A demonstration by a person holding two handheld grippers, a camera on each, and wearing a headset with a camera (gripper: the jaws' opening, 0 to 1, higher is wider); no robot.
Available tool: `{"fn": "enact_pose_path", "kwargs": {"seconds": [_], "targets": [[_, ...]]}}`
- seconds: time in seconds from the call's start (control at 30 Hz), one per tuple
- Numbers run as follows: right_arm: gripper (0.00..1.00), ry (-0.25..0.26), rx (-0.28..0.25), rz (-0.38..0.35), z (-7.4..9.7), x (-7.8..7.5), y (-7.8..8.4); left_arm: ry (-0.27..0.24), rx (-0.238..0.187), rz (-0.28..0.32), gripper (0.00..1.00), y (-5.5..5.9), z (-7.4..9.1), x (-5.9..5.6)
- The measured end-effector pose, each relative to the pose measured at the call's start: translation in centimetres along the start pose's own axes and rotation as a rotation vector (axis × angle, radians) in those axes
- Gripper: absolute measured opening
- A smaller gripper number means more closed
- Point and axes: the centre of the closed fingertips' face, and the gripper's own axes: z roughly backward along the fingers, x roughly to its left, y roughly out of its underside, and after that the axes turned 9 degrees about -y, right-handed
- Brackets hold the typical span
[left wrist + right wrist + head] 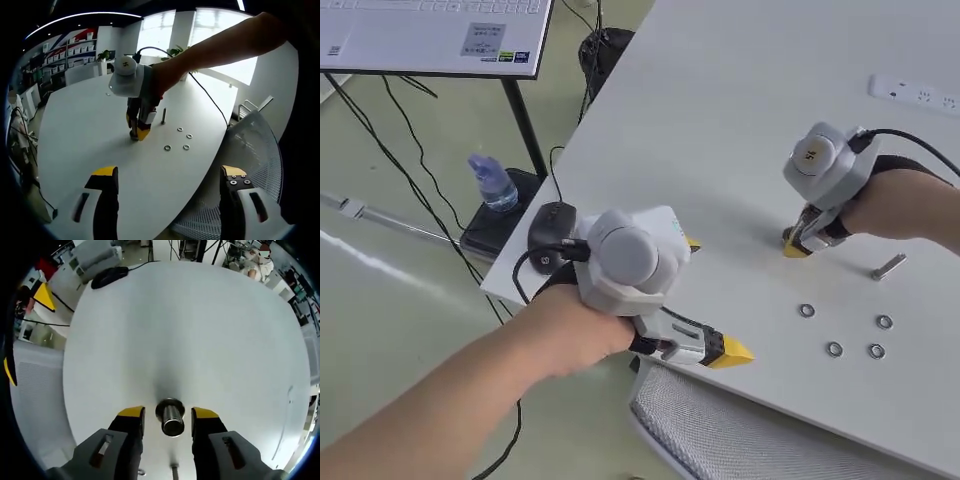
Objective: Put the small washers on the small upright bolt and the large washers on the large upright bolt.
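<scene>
— Starting with the right gripper (797, 244), what is it doing?

— It points down at the tabletop (720, 120) with its jaws parted around the large bolt (171, 421). The bolt stands upright between the two yellow tips. A thin gap shows on each side, so the jaws bracket it without pinching it.

— And the left gripper (169, 184)?

— Spread wide, with nothing between its jaws. It is held at the tabletop's near edge, beside a mesh chair (740, 435). It is well apart from the right gripper, which sits straight ahead of it.

— Where are the washers (834, 349)?

— Four of them lie flat on the tabletop in a loose cluster, none touching another. They are near the right gripper, on its side toward the person. From the left gripper they sit ahead, a little to the right of the other gripper. I cannot tell which are small and which are large.

— The small bolt (888, 266)?

— Just to one side of the right gripper and close to the washers. In the left gripper view it looks upright.
</scene>
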Motion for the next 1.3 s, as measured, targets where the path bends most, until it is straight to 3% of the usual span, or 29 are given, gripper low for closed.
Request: {"fn": "enact_pose_path", "kwargs": {"seconds": [0.53,0.6,0.9,1.3], "targets": [[0.38,0.000,-0.040,0.005,3.0,0.7,-0.7,-0.007,0.006,-0.022,0.83,-0.2,0.5,-0.2],[0.38,-0.003,-0.053,-0.004,2.6,0.2,-0.6,-0.009,0.007,-0.028,0.83,-0.2,0.6,-0.2],[0.37,0.005,-0.072,-0.015,4.7,0.2,-0.3,-0.013,0.003,-0.048,0.83,-0.9,1.0,-0.8],[0.36,0.014,-0.080,-0.007,7.0,2.2,0.2,-0.015,-0.001,-0.060,0.83,-1.1,1.4,-1.6]]}}
